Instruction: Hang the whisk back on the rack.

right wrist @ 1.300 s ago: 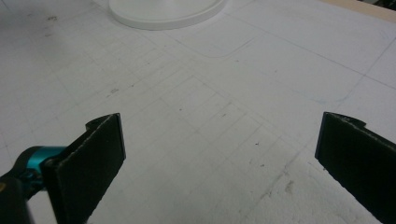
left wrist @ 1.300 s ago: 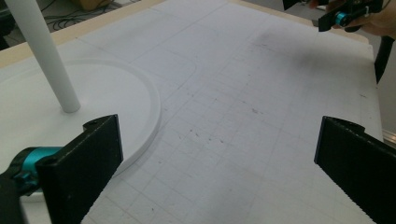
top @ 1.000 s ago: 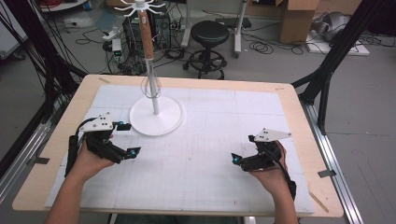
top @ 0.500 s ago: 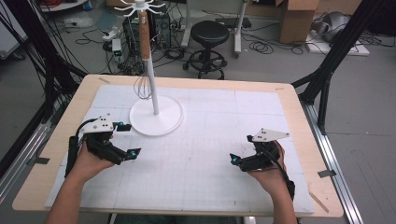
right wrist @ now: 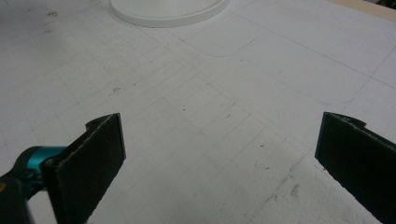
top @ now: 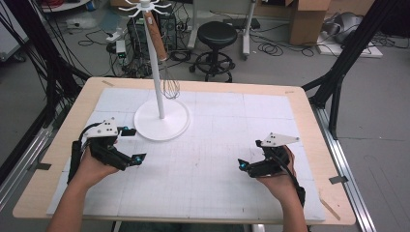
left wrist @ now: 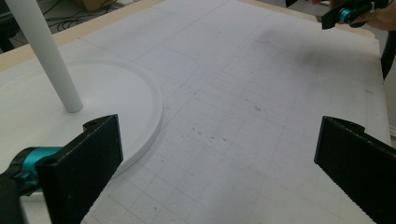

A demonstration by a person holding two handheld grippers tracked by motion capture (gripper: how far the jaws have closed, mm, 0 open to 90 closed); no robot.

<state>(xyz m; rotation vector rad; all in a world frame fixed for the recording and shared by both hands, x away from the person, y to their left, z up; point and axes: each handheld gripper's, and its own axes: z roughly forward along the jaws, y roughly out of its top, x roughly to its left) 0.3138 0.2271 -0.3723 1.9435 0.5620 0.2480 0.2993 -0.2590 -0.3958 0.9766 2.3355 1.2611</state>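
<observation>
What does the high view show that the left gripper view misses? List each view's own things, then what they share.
High view alone: the whisk with its wooden handle, hanging from the hook ring at the stand's top, a black stool on the floor beyond the table, and both hands. Left gripper view alone: the left tongs close up, jaws wide apart with nothing between them, over scuffed grid lines. Both: the stand's white pole, its round base, the white mat and the right tongs.

Beyond your table's far edge you have a black stool (top: 217, 36), tangled floor cables (top: 270, 48) and, far right, a cardboard box (top: 309, 19)
</observation>
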